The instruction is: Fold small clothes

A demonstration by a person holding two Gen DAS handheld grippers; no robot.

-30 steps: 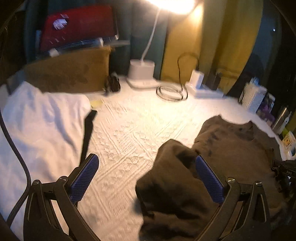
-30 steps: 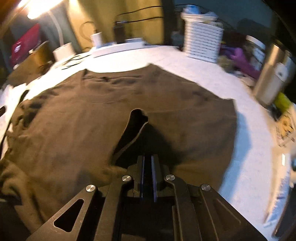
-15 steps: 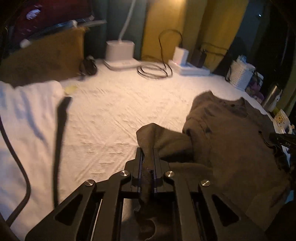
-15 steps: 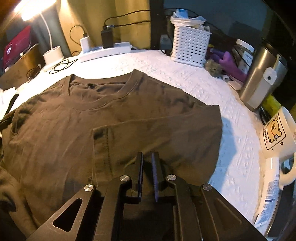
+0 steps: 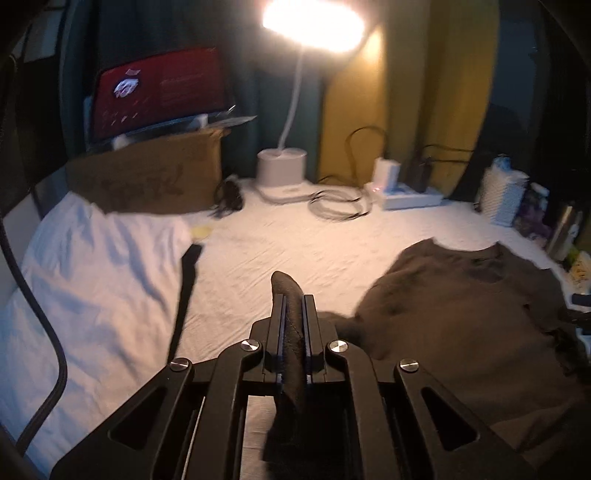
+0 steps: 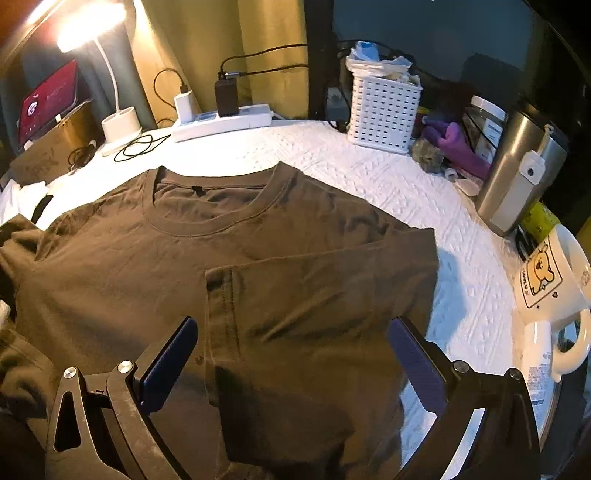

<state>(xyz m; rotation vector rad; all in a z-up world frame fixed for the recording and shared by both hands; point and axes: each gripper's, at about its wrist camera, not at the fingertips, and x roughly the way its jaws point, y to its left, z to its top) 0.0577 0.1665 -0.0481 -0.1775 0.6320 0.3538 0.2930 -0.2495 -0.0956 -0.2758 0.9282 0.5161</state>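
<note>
brown T-shirt (image 6: 288, 280) centre frame on desk (image 6: 369, 166) | right sleeve folded inward, done | left claw (image 5: 293, 306) clenched on left sleeve fabric, fold pending | right claw (image 6: 291, 354) jaws opening, empty | lengthwise folds left

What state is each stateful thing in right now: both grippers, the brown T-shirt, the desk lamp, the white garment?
Left gripper: shut on brown T-shirt fabric.
Right gripper: jaws opening, wide apart, gripping nothing.
Brown T-shirt: spread on table, one sleeve folded inward.
Desk lamp: lit.
White garment: lying rumpled, untouched.
</note>
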